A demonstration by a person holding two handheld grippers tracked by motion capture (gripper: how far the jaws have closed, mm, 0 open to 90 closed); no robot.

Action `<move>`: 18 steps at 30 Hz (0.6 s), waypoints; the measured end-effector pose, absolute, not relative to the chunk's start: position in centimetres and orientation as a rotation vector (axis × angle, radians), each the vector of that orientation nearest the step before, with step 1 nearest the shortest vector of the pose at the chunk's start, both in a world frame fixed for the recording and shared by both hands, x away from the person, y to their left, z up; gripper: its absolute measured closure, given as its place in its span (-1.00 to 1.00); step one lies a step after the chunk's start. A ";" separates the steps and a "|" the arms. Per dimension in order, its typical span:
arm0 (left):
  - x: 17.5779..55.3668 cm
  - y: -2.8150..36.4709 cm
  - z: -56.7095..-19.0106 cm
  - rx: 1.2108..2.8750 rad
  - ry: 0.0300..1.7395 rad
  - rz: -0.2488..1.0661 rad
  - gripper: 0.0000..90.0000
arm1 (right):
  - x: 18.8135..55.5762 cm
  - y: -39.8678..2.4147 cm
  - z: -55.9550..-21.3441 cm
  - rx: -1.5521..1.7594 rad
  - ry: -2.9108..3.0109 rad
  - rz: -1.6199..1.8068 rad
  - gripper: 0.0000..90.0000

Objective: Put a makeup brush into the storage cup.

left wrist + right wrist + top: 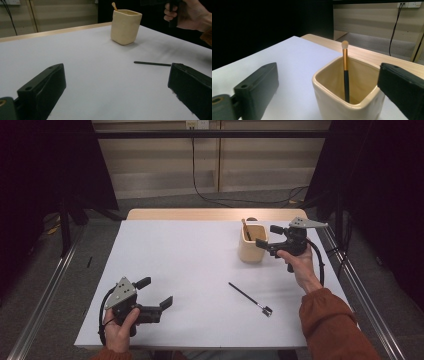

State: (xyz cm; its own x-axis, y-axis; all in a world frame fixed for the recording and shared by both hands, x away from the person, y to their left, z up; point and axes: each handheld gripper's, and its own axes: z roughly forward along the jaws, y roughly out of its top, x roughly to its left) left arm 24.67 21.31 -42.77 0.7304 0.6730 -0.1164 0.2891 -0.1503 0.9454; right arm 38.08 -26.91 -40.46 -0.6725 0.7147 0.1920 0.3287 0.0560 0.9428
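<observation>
Jaws of the right gripper (266, 236) stand spread wide with nothing pinched between them; they flank the cream cup (251, 243) without touching it. In the right gripper view the cup (342, 100) sits between and just beyond the two black jaws, and a makeup brush (346, 75) with a gold ferrule and dark handle stands inside it, leaning against the cup's far wall, tip up and free of any grip. The right hand (300, 262) wraps the gripper's handle from below, just to the right of the cup, with the gripper pointing level toward it and the orange sleeve (332, 325) trailing back toward the table's near edge.

The left gripper (154, 294) is also spread wide and holds nothing; it is well apart from the cup, toward the near left corner of the white table (190, 270). The left hand (120, 330) grips it from below, aiming it across the table at the cup.

A second, dark brush (250, 299) lies flat on the table, nearer than the cup, untouched.
</observation>
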 end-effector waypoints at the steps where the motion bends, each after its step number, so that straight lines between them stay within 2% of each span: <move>1: 24.7 21.3 -42.8 1.731 0.771 0.400 -0.97 | 37.9 -26.9 -40.4 1.040 2.018 1.646 -0.98; 18: 24.5 22.2 -42.8 1.714 0.799 0.403 -0.97 | 34.6 -27.5 -40.6 1.061 2.011 1.621 -0.97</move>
